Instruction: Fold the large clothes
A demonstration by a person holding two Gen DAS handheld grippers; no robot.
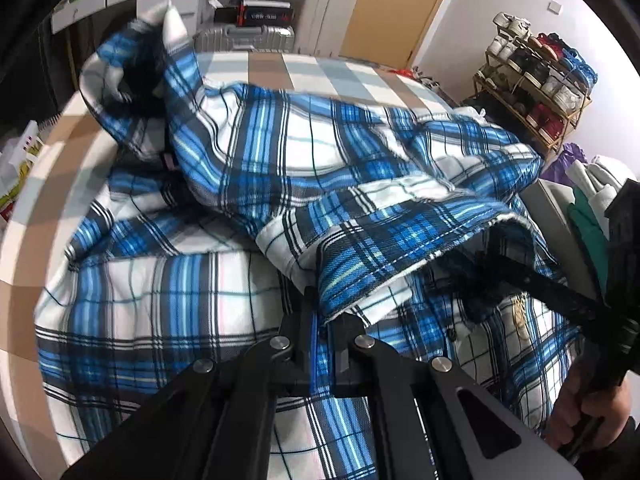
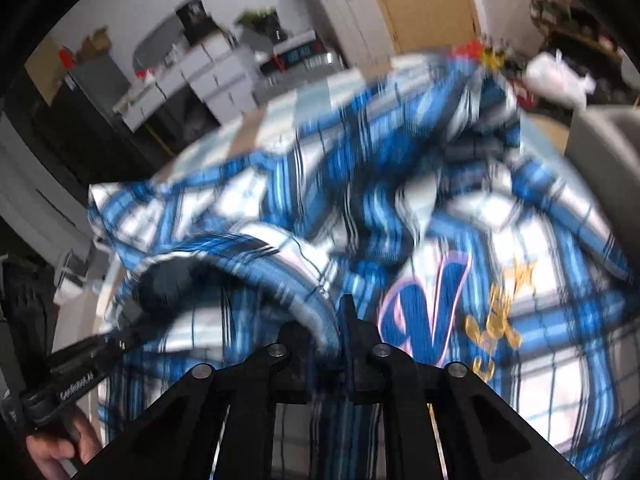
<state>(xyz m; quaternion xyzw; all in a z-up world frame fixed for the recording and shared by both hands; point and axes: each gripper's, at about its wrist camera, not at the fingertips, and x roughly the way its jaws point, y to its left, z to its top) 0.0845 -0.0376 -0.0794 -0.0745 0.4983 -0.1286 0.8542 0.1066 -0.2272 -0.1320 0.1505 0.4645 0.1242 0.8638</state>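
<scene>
Both tools pinch the plaid shirt (image 1: pixel 304 168): my left tool (image 1: pixel 326 340) is pressed together on a hemmed edge, and my right tool (image 2: pixel 344 332) has its jaws a crack apart with a fold of the cloth between them, though blur hides whether the pads press. From both tools the shirt runs away across the checked bed (image 1: pixel 320 68), bunched and half turned over, its far corner raised. Neither hand looks nearer; the right tool (image 1: pixel 532 280) reaches under the lifted flap beside my left.
</scene>
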